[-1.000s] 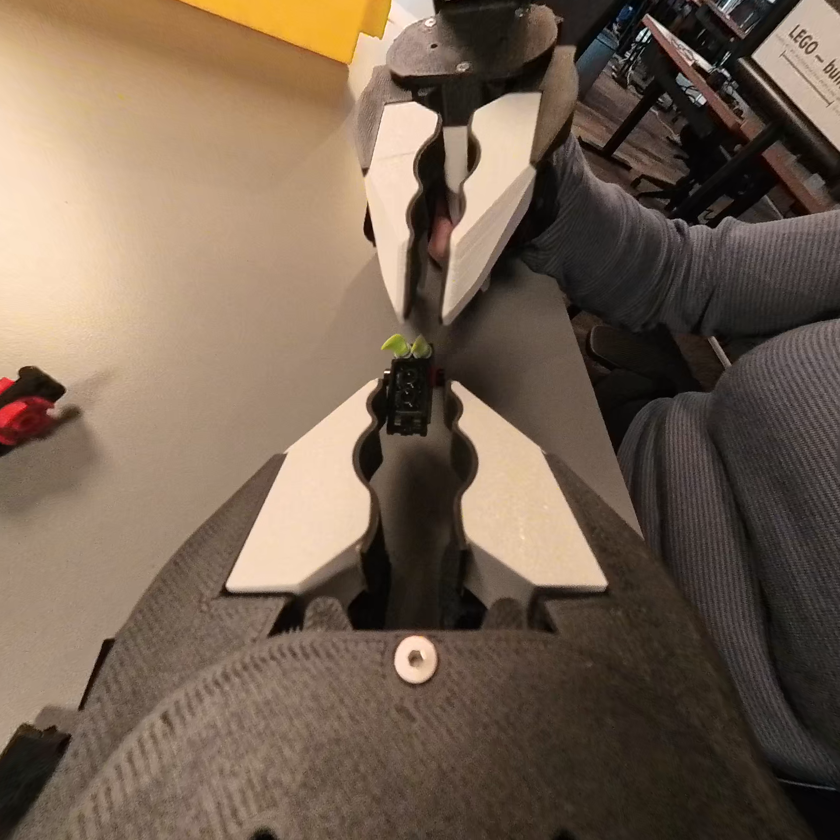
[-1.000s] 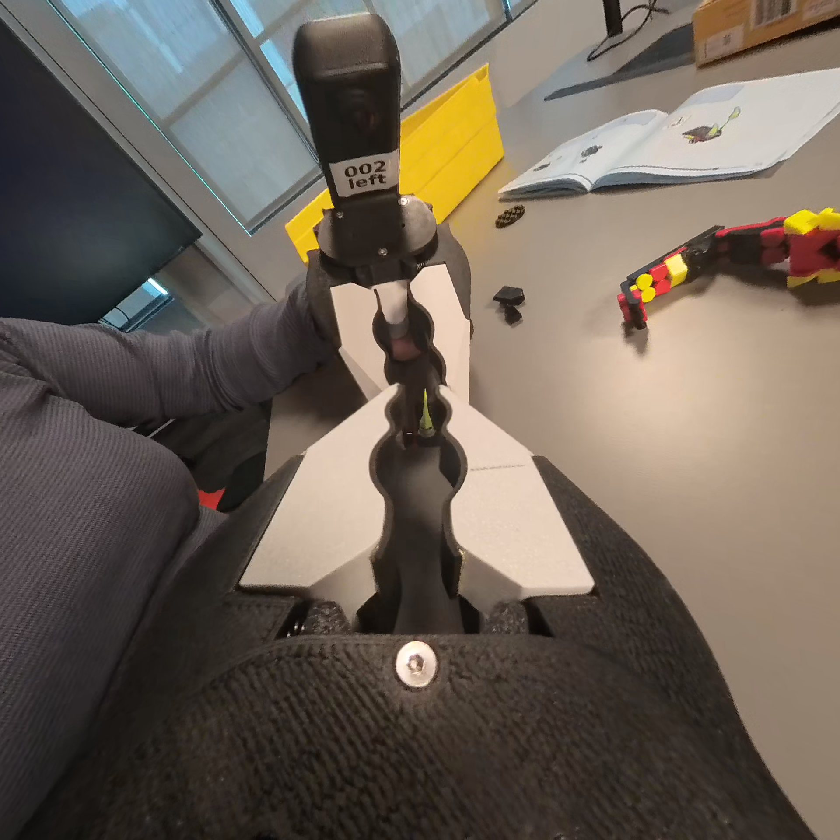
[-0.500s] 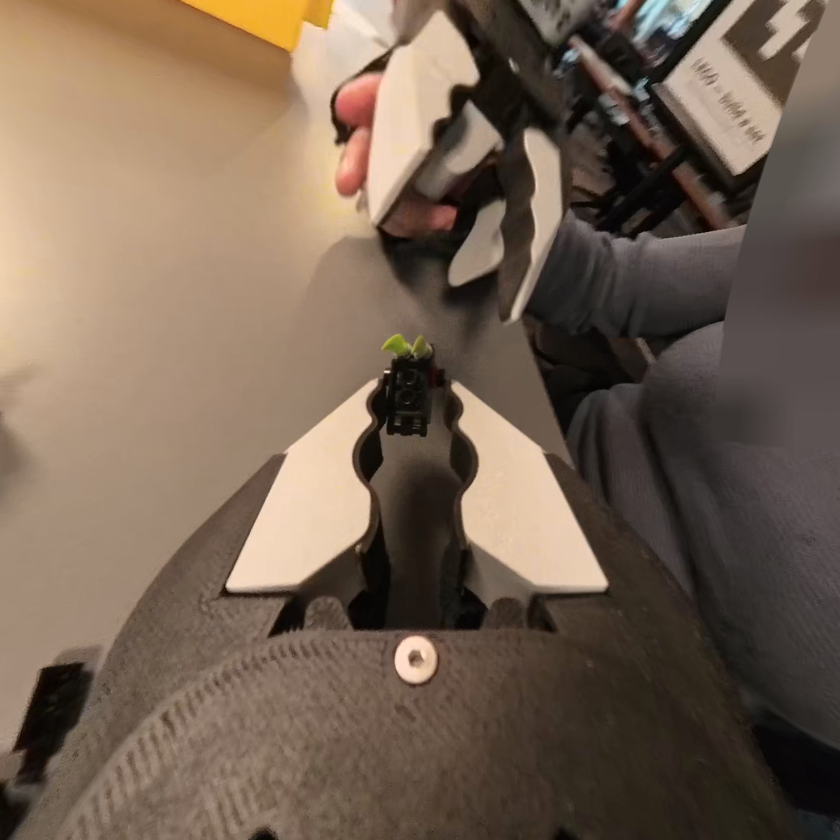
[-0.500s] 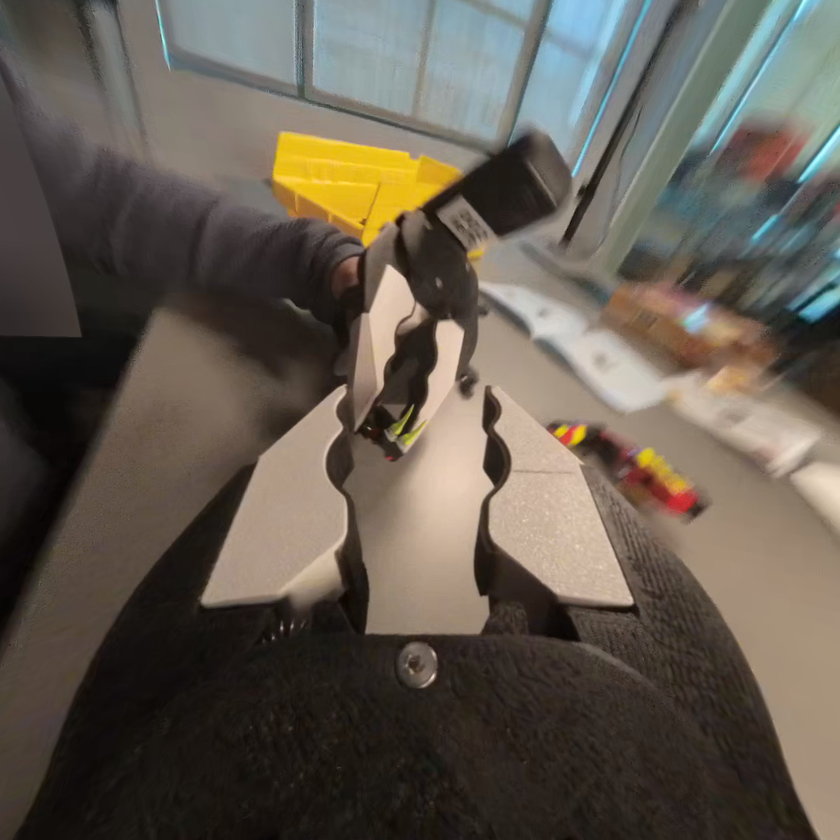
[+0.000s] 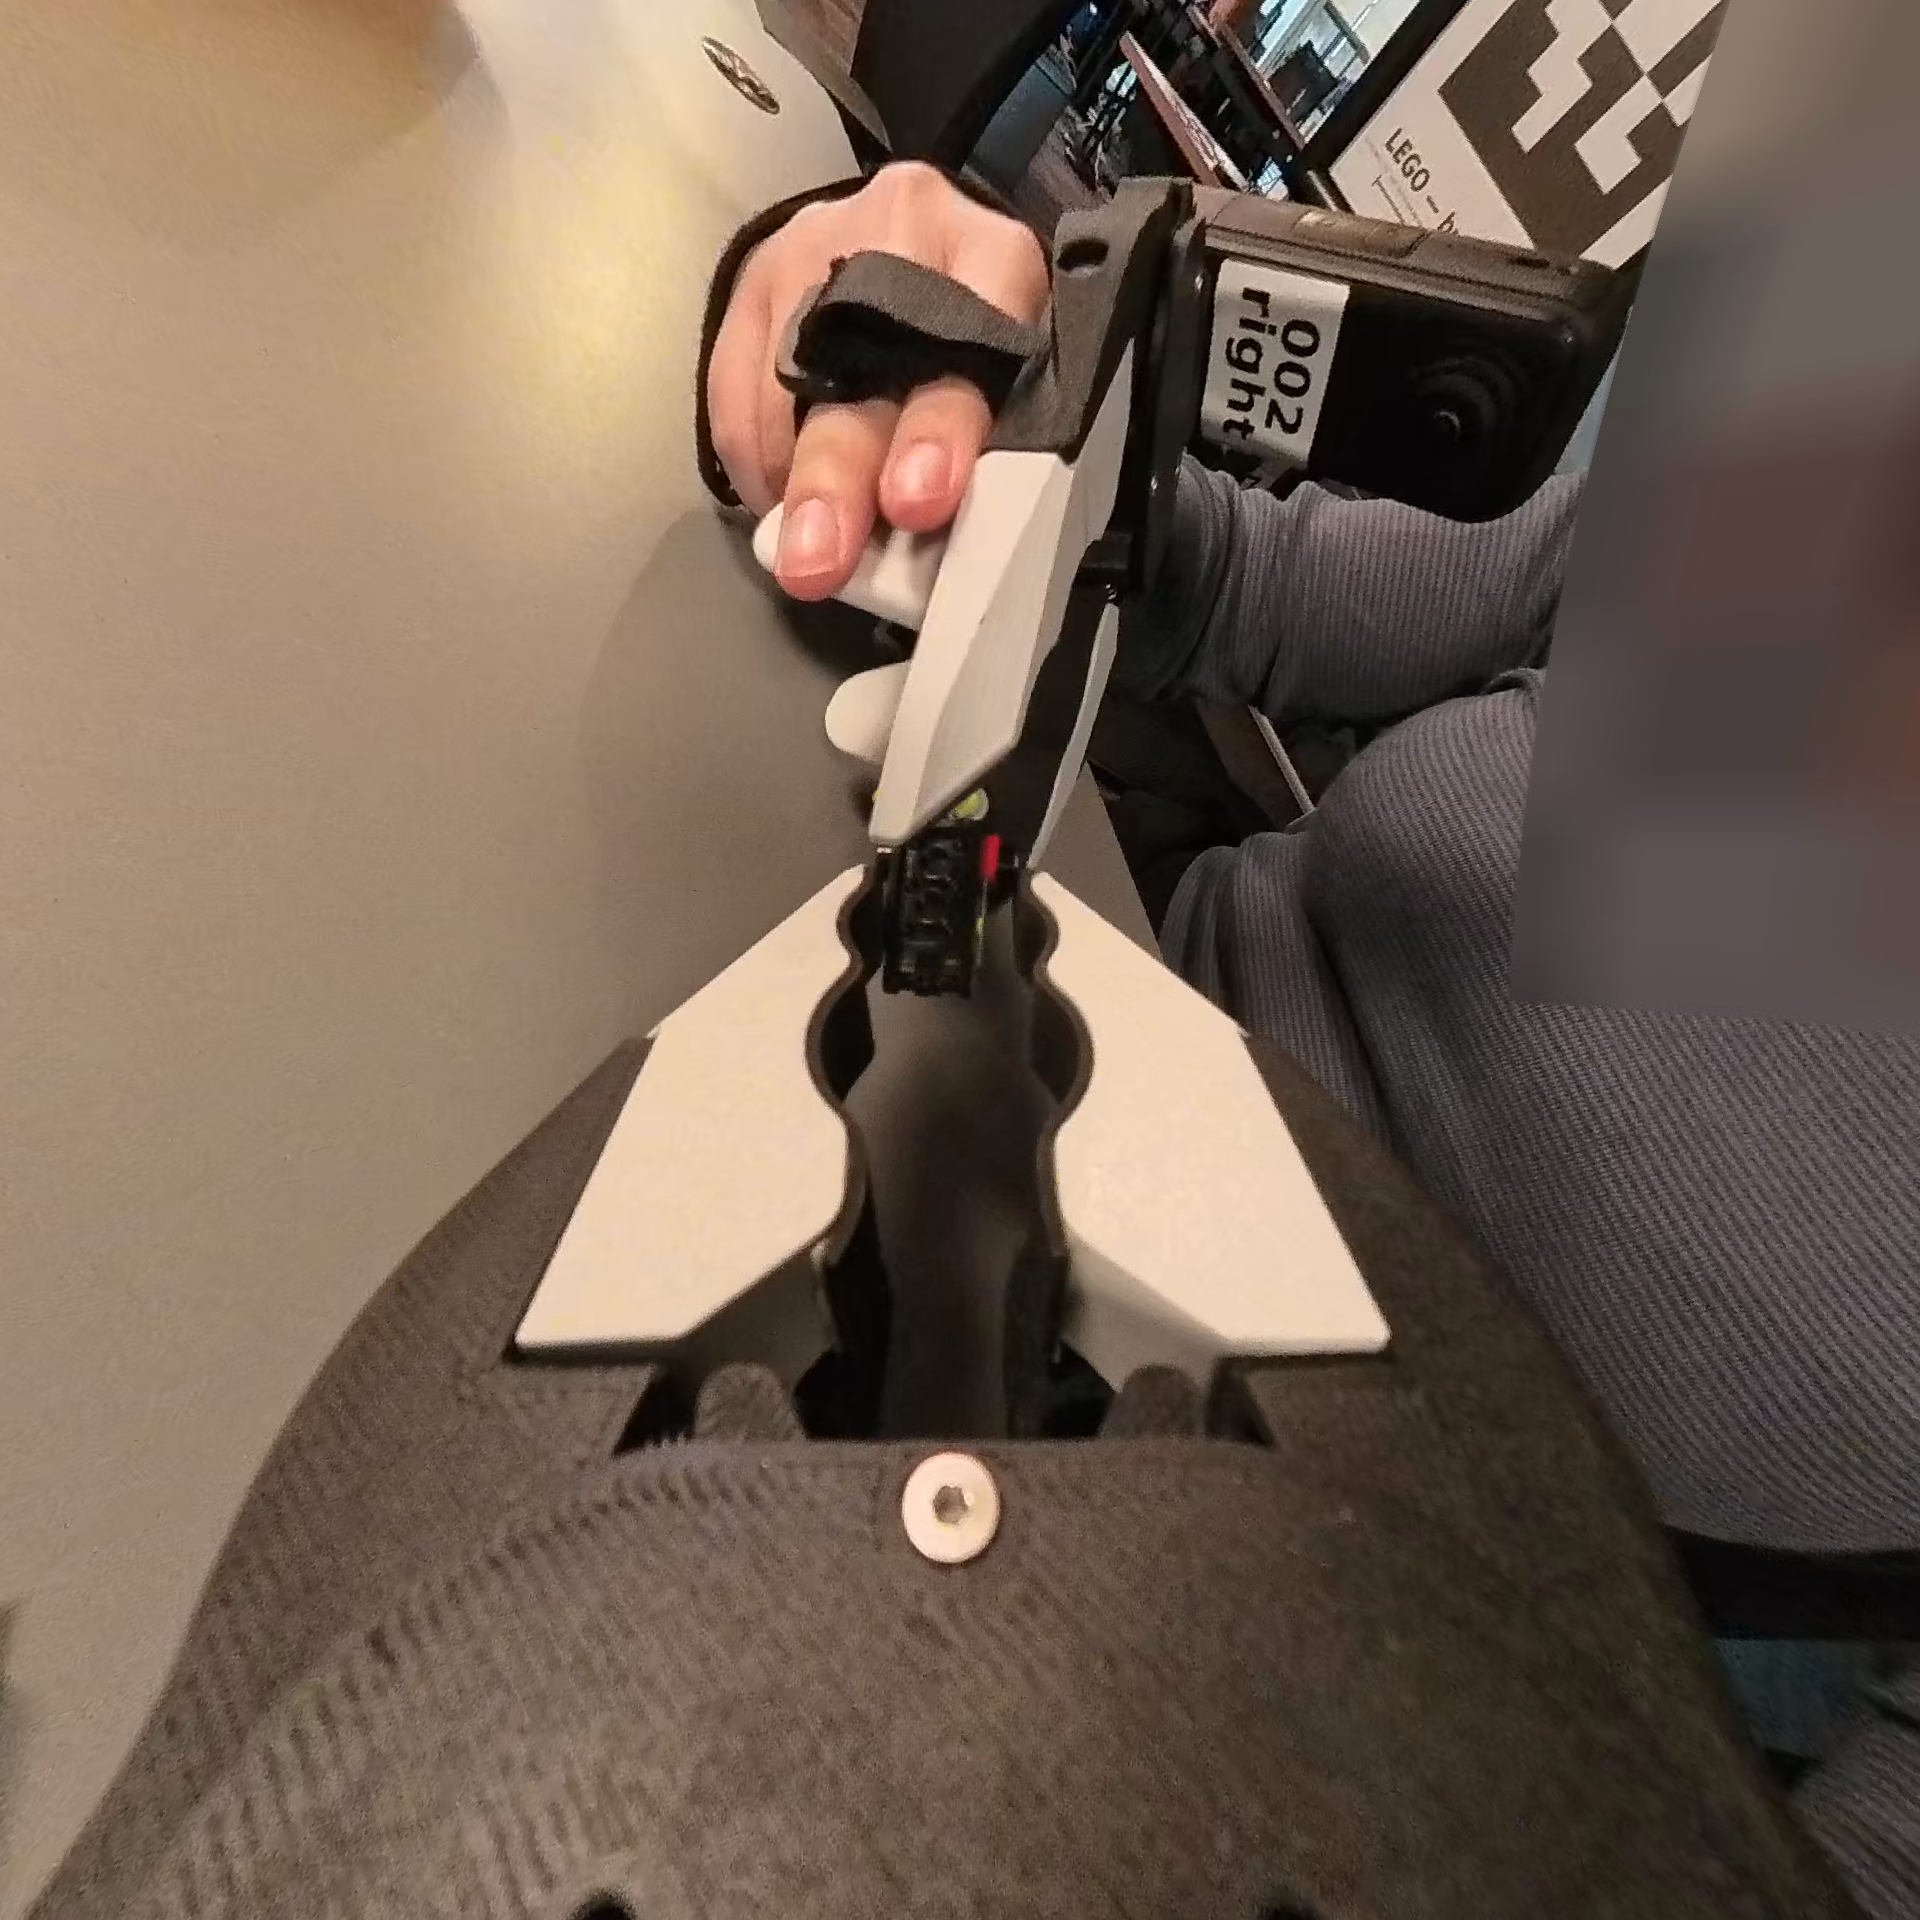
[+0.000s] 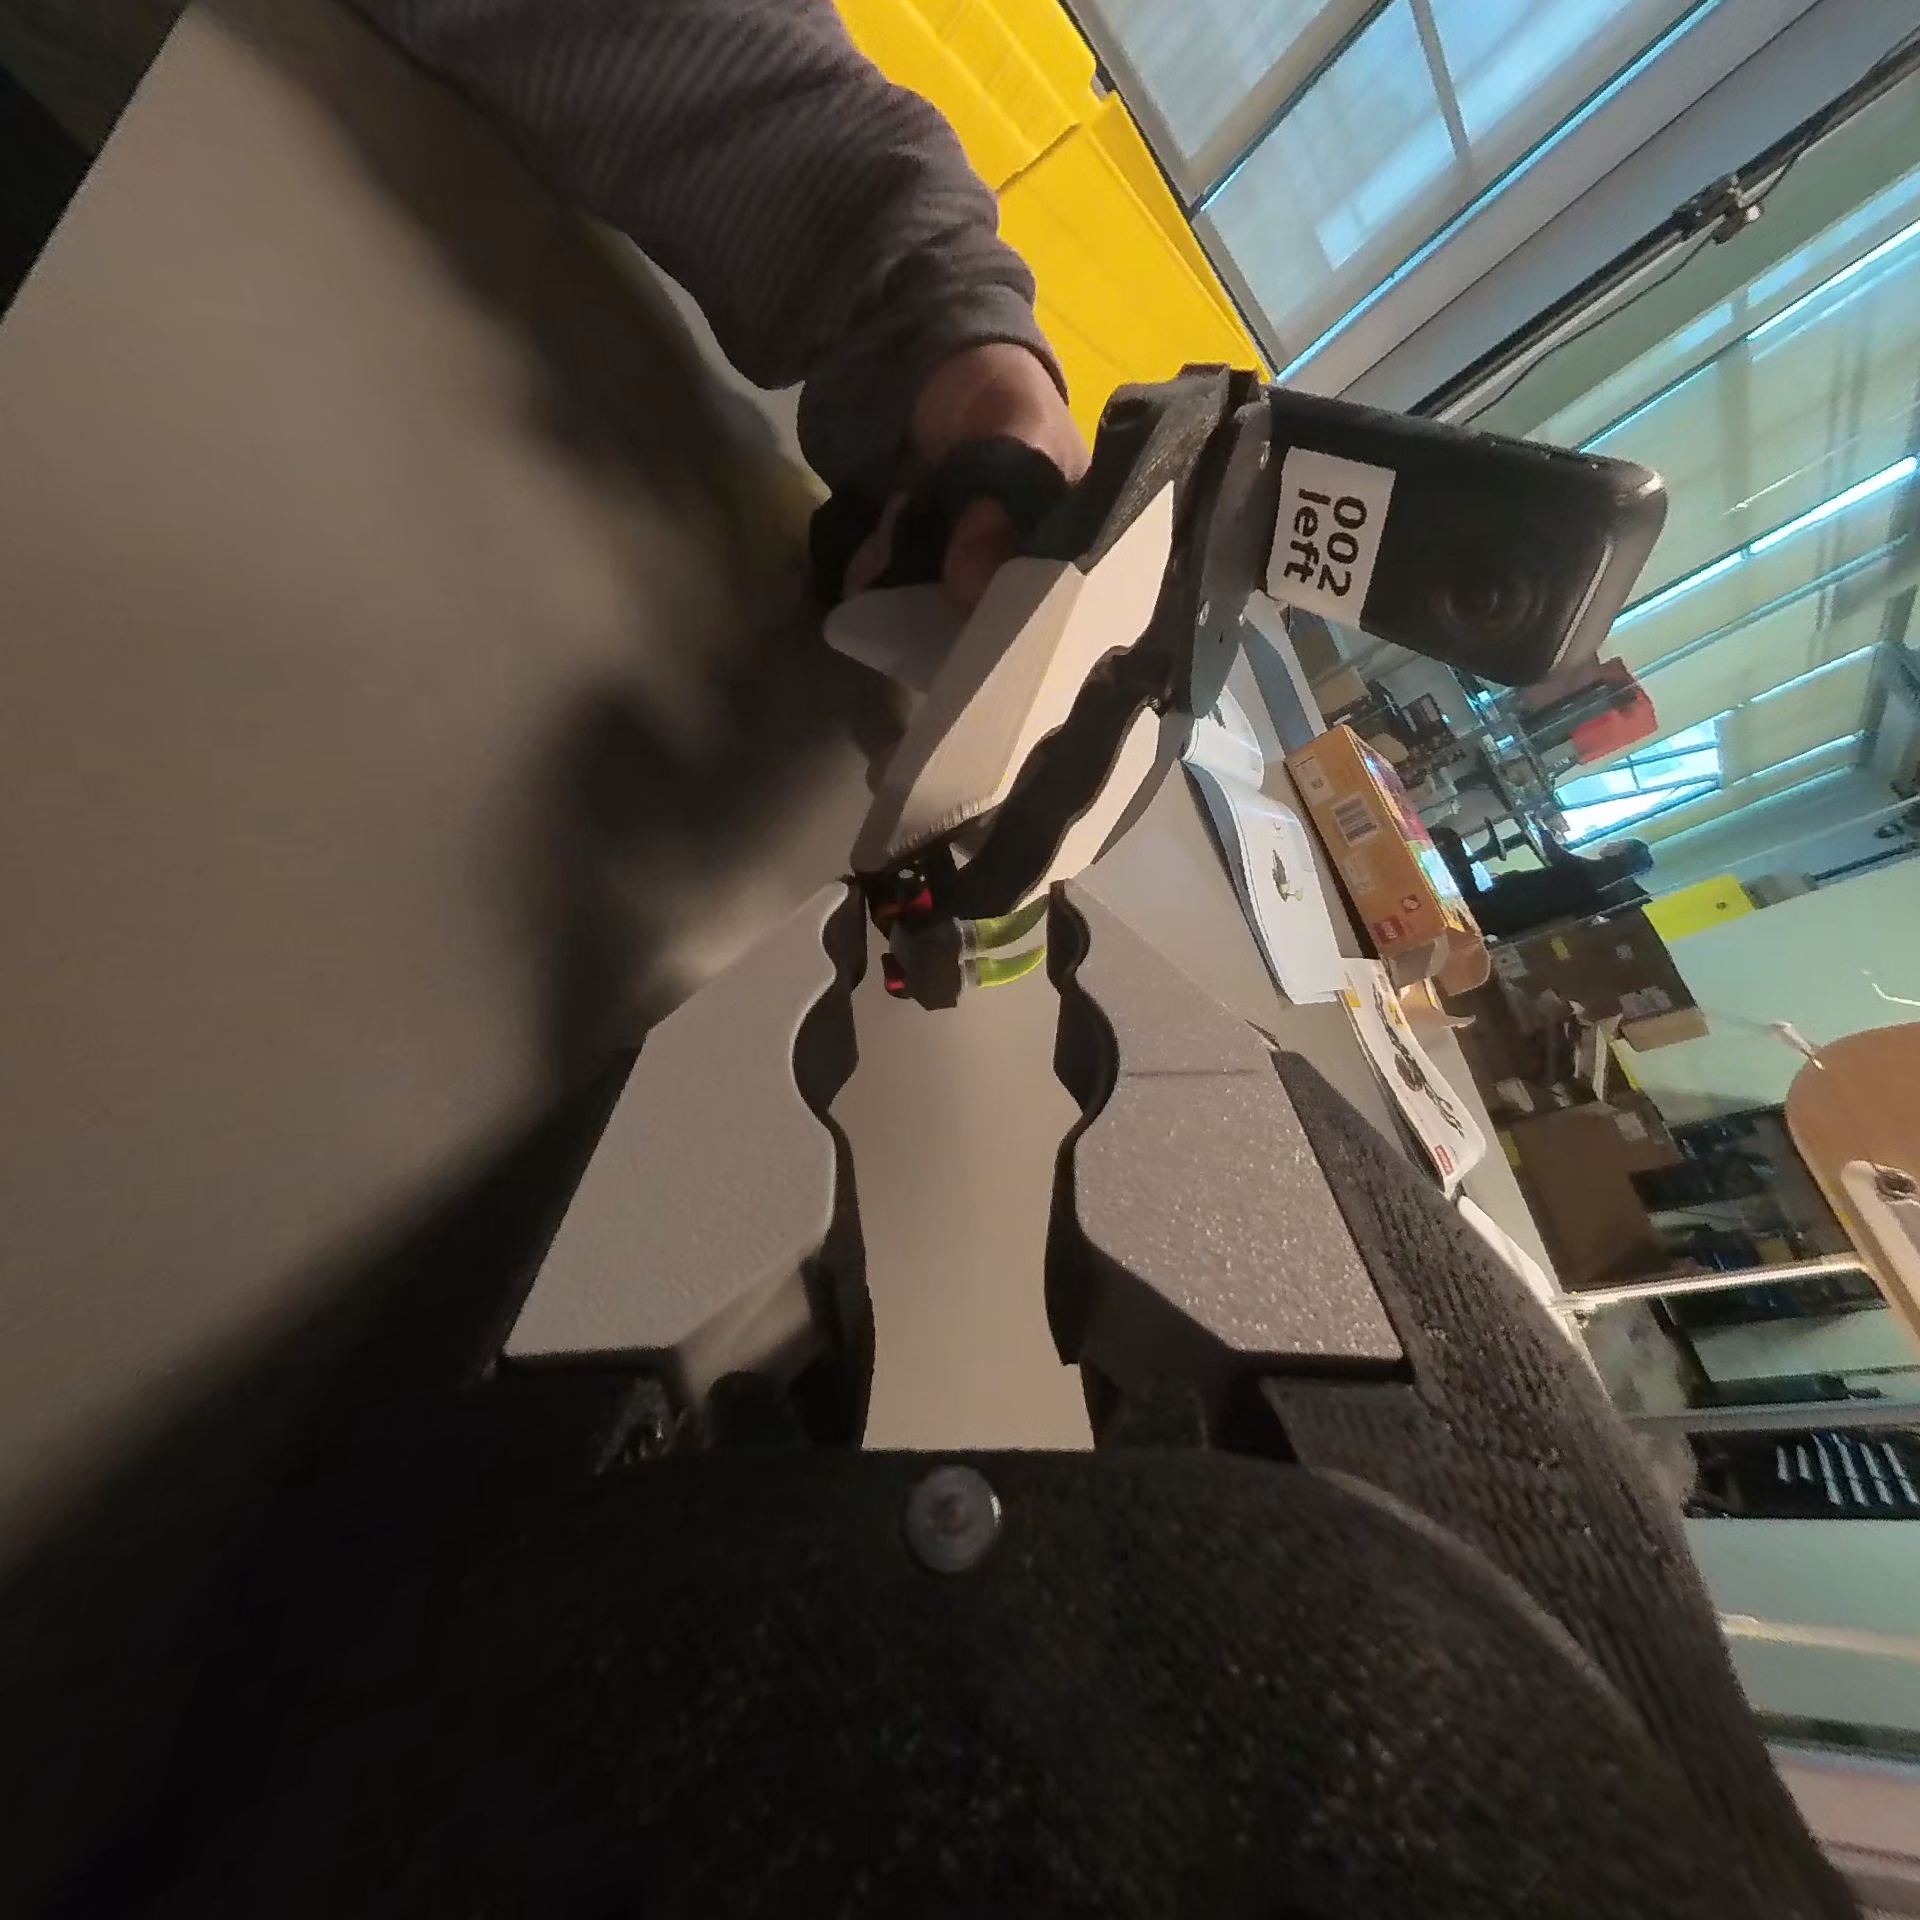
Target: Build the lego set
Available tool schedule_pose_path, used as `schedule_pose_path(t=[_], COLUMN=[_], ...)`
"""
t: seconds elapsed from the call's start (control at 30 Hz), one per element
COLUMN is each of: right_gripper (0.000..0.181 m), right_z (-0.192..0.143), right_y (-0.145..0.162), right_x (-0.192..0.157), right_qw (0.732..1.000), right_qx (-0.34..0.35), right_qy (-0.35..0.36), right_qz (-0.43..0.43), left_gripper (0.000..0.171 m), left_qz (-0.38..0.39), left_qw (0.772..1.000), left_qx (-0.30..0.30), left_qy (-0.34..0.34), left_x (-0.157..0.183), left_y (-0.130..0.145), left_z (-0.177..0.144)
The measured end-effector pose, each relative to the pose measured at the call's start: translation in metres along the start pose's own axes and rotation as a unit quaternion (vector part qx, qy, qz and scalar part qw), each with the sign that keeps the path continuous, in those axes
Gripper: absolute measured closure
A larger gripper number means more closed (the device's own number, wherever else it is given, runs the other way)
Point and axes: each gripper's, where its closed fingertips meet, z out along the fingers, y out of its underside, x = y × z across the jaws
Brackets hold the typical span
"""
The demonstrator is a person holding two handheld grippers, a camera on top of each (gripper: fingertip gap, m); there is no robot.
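While pinched between the tips of the left gripper [image 5: 943, 896], held clear of the table [image 5: 260, 623]: small lego piece [image 5: 928, 925], black, with a red stud at 3 o'clock and lime-green bits at the far end. Seen from the left wrist, long axis along the fingers, 6 to 12 o'clock, lime end toward 12. Seen from the right wrist, lime bits pointing to 3 o'clock.

Flanked there by the right gripper [image 6: 951, 904], jaws parted, one tip at 9 o'clock of the piece and one at 3. Little room on either side; cannot tell whether touching. Open room below the piece, toward 6 o'clock, between the spread fingers.

Table edge close by at 3 o'clock in the left wrist view, with a grey-sleeved arm beyond it. Broad bare tabletop toward 9 o'clock.

Right gripper entering from 12 to 1 o'clock, tilted, tips down on the lime end. Right hand [image 5: 883, 343] strapped in, two fingertips on the white trigger. Left hand [image 6: 987, 436] wrapped round its own handle, at 12 o'clock.

Farther off: yellow bin [image 6: 1091, 208] at 12 o'clock, open booklets [image 6: 1278, 862] and cardboard box [image 6: 1361, 831] at 3 o'clock.
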Motion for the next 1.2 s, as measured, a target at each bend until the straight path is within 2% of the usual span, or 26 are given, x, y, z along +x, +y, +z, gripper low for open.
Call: schedule_pose_path(t=[0.23,0.37,0.6,0.67,0.77,0.8,0.93,1.2], right_gripper=[0.145,0.16,0.165,0.164,0.144,0.143,0.15,0.15], right_z=[-0.008,-0.011,-0.011,-0.011,-0.009,-0.007,-0.002,-0.001], right_y=[0.001,-0.001,-0.001,-0.001,-0.004,-0.005,-0.001,-0.002], right_x=[0.002,-0.004,-0.007,-0.006,-0.003,-0.006,-0.015,-0.018], right_qw=[1.0,1.0,1.0,1.0,1.0,1.0,0.999,0.999], right_qx=[0.002,0.009,0.008,0.007,0.013,0.013,-0.002,-0.004], right_qy=[0.003,-0.018,-0.027,-0.021,-0.009,-0.017,-0.033,-0.037], right_qz=[-0.004,0.005,-0.001,0.001,0.003,0.003,-0.01,-0.027], left_gripper=[0.148,0.147,0.148,0.148,0.148,0.148,0.148,0.148], left_qz=[-0.007,-0.012,-0.015,-0.016,-0.021,-0.019,-0.022,-0.029], left_qw=[1.0,1.0,1.0,1.0,0.999,0.999,0.998,0.997], left_qx=[-0.009,-0.014,-0.016,-0.014,-0.024,-0.035,-0.051,-0.065], left_qy=[0.011,0.017,0.02,0.02,0.021,0.018,0.024,0.028], left_x=[0.002,0.003,0.003,0.003,0.002,0.002,0.004,0.004], left_y=[0.004,0.006,0.007,0.006,0.009,0.012,0.016,0.02], left_z=[-0.002,-0.002,-0.003,-0.003,-0.002,0.0,0.003,0.005])
